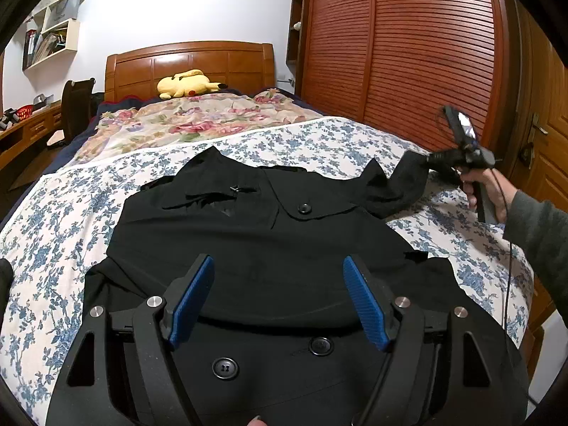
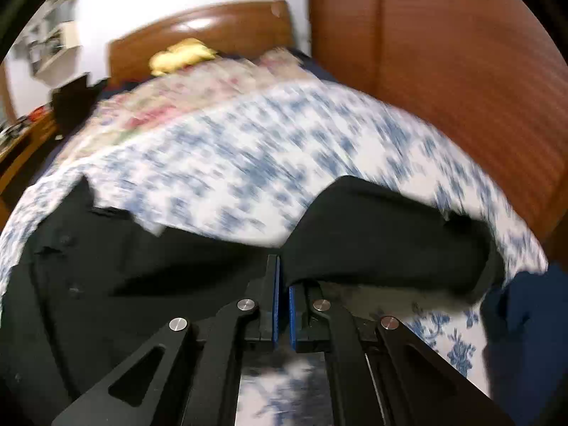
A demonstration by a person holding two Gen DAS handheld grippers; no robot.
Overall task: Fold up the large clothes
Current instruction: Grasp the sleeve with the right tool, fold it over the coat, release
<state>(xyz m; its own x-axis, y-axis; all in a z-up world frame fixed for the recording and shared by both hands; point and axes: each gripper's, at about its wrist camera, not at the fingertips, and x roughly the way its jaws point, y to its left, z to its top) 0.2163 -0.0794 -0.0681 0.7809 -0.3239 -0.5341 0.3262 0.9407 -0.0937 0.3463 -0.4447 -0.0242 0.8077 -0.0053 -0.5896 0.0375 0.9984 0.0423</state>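
Hovering just above the hem of a black coat [image 1: 269, 248], my left gripper [image 1: 278, 296] has its blue fingers [image 1: 191, 298] spread wide and released, closing on nothing. Two dark buttons [image 1: 224, 368] show on the cloth between and below them. The coat lies face up on the bed [image 1: 53, 234], collar toward the headboard, over a blue-flowered white sheet. To my right, my right gripper [image 1: 427, 159] is lifted off the bed with its fingers [image 2: 276, 301] clenched on the cuff of the coat's sleeve [image 2: 383, 234], which stretches out sideways from the body; that camera's view is blurred. Beyond the coat a pink floral quilt [image 1: 191, 120] covers the upper half of the bed, and a yellow plush toy [image 1: 188, 83] rests against the wooden headboard [image 1: 191, 60]. A slatted wooden wardrobe [image 1: 401, 53] runs along the right side, just beside the bed, with a door [image 1: 543, 135] nearer. At left stand a chair [image 1: 76, 103], a wooden desk [image 1: 25, 131] and white wall shelves [image 1: 53, 32].
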